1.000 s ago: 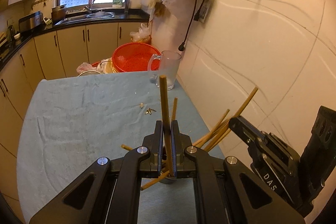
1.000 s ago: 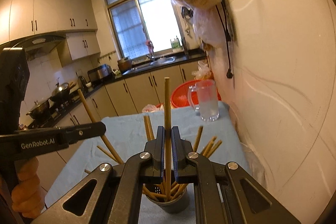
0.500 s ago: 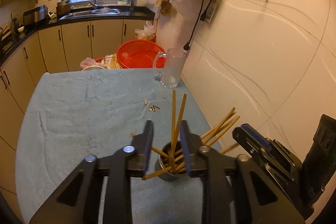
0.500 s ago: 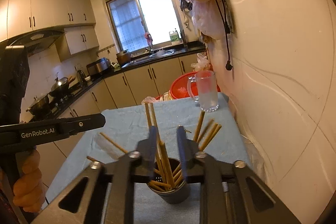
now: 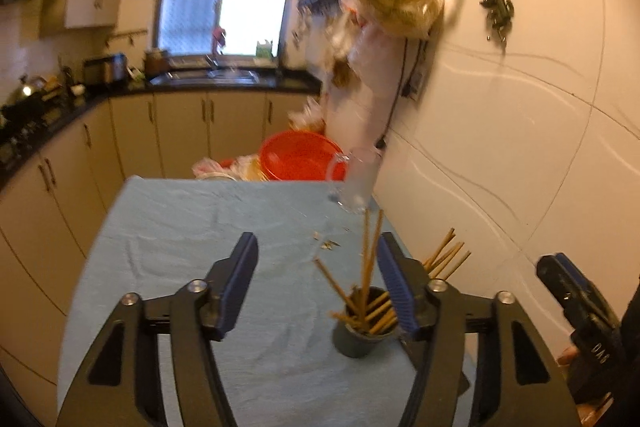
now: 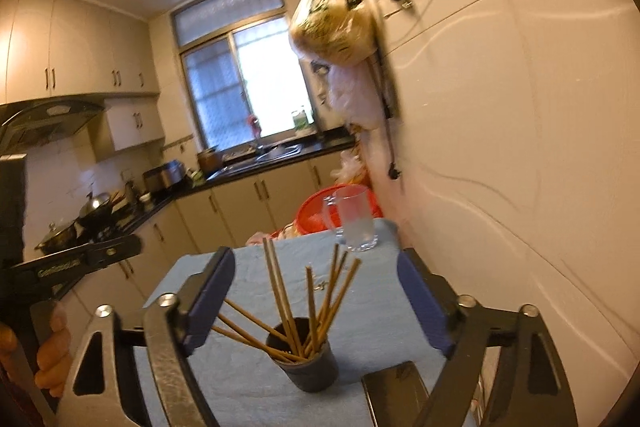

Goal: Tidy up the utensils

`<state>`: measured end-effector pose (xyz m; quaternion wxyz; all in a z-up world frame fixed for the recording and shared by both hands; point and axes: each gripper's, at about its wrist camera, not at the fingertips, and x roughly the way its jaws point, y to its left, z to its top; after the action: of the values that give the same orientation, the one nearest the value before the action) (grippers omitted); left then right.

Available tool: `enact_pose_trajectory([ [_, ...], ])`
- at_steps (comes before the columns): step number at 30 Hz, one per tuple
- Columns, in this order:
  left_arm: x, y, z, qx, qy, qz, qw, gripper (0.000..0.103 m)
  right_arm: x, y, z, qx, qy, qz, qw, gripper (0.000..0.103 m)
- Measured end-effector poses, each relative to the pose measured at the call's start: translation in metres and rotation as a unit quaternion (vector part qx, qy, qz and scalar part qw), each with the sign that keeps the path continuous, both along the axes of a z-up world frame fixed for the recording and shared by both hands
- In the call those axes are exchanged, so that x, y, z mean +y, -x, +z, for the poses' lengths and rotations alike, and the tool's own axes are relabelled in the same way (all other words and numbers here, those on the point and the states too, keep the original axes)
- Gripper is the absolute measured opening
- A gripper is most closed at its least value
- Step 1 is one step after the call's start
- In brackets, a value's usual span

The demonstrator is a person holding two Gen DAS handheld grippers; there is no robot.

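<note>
Two views show this moment, one from each gripper. From the left wrist, the left gripper [image 5: 318,277] stands wide, its jaws opening, and nothing is pinched between the blue pads. The dark cup [image 5: 362,327] sits on the blue cloth [image 5: 192,239] just inside the right-hand finger [image 5: 394,283], and that finger's tip overlaps the cup's far right rim in the picture. Wooden chopsticks [image 5: 368,259] stand in the cup, two of them upright close beside that finger, others fanning toward the tiled wall. Whether any stick touches the pad cannot be told. Beyond the fingertips, at the far end of the cloth, stand a clear glass mug [image 5: 356,183] and behind it a red basin [image 5: 300,155]. To the right of this gripper, the right gripper [image 5: 576,291] shows partly at the picture's edge.

From the right wrist, the right gripper [image 6: 316,291] is spread wider still, jaws opening, holding nothing. The cup [image 6: 306,355] sits between and below the two fingers, apart from both, with the chopsticks [image 6: 308,303] splayed in it; a few lean low toward the left-hand finger [image 6: 208,295]. A dark flat object [image 6: 396,391] lies on the cloth [image 6: 372,307] just right of the cup, under the right-hand finger. The mug [image 6: 354,223] stands ahead of the fingertips at the cloth's far edge. Left of this gripper, the left gripper [image 6: 80,259] juts in, gripped by a hand [image 6: 48,359].
</note>
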<state>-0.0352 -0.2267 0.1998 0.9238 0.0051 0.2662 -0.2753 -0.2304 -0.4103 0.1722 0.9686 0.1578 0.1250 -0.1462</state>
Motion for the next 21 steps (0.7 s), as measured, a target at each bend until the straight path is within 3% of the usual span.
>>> enact_pose_trajectory([
  [4, 0.028, 0.033, -0.013, -0.039, -0.002, 0.033, 0.9987, 0.082, 0.015, 0.023, -0.012, 0.007, 0.009, -0.026, 1.000, 0.094],
  [8, 0.050, 0.065, -0.034, -0.073, -0.016, 0.069, 0.9948, 0.085, 0.034, 0.040, -0.035, 0.027, 0.006, -0.049, 0.998, 0.102],
  [12, 0.064, 0.091, -0.051, -0.096, -0.034, 0.097, 0.9901, 0.089, 0.049, 0.054, -0.052, 0.049, 0.008, -0.072, 0.996, 0.102],
  [21, 0.084, 0.124, -0.082, -0.059, -0.070, 0.101, 0.9907, 0.089, 0.087, 0.082, -0.063, 0.060, 0.043, -0.099, 0.992, 0.103],
])
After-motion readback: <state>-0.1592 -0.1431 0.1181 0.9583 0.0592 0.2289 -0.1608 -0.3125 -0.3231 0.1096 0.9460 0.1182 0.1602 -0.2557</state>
